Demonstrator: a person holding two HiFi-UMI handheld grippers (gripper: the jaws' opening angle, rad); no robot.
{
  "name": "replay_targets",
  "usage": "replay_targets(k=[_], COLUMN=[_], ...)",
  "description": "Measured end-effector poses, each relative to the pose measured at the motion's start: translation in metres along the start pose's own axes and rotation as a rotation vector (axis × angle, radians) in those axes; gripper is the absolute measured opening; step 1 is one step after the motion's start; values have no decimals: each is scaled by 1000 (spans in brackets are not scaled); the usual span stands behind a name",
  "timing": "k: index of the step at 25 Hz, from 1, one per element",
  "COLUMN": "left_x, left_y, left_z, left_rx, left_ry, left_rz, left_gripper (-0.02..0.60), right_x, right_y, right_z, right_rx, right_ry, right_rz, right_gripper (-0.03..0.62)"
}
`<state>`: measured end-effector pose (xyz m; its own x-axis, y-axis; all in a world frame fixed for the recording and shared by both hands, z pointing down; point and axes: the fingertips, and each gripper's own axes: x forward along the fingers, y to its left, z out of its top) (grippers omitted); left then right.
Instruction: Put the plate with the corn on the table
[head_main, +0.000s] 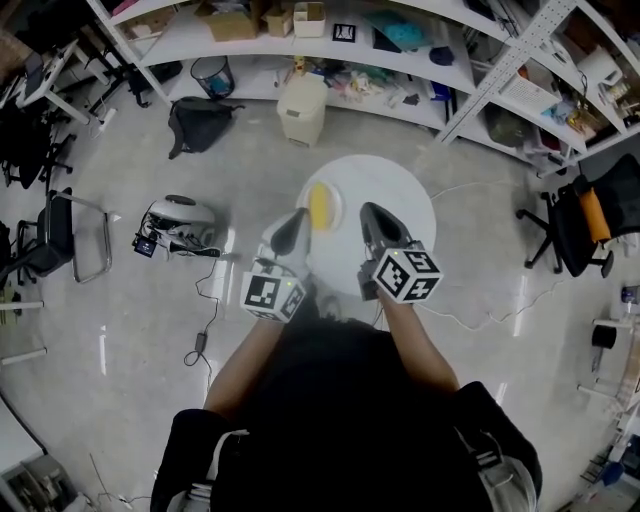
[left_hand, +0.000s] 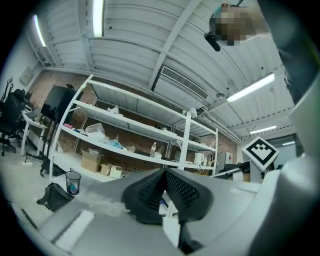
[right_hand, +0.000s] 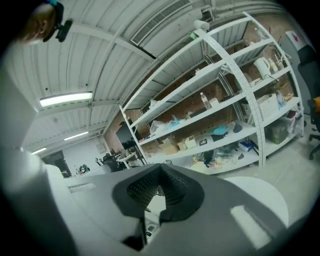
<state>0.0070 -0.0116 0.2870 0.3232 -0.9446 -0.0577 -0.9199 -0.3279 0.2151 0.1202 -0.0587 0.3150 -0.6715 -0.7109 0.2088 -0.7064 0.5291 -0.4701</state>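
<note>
Plate (head_main: 335, 196) with corn (head_main: 319, 207) rests at table's (head_main: 400, 195) left edge, just ahead of left gripper (head_main: 297, 218) (the nearer one). It and right gripper (head_main: 369, 210) are both pressed together, empty.

Lab storeroom, cluttered metal shelving (head_main: 400, 60), office chairs (head_main: 575, 225), cardboard boxes (head_main: 232, 20)

Round white counter (head_main: 400, 205) stood on a pale floor (head_main: 120, 340), white plate (head_main: 336, 198) with yellow corn (head_main: 319, 208) lay at its left edge, left gripper (head_main: 298, 220) reached just beside the plate, right gripper (head_main: 369, 212) hung over the counter, cluttered shelves (head_main: 300, 50) stood beyond.
</note>
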Motion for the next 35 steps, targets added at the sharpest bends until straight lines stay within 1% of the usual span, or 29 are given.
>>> replay_targets(k=[2,6,14,18,23,29,35], left_x=[-5,-14,-16,-15,-11,-9,-7], left_y=[-6,-16,-25,-28,-30,-31,-33], left_z=[0,-3,-2,-1,-1,3,2], left_rx=[0,-8,4,9,27,18,19], left_ry=[-8,-7,-16,-19,-17,-20,-13], left_rz=[2,3,-13,-23,-30,-32,-34], left_gripper=[3,3,3,3,3,3,3], right_x=[-9,-20,-34,-34,-34,-32,-34], right_y=[6,12,22,27,23,24,25], right_z=[-1,-13,-16,-13,-9,-8,-6], right_rx=[-12,-7,-83,-90,-100,-118,-110], right_ry=[-22,-18,-37,-59,-70,-65,-69], right_rz=[1,10,27,42,35,28,45], right_gripper=[9,9,8,8,8,8,8])
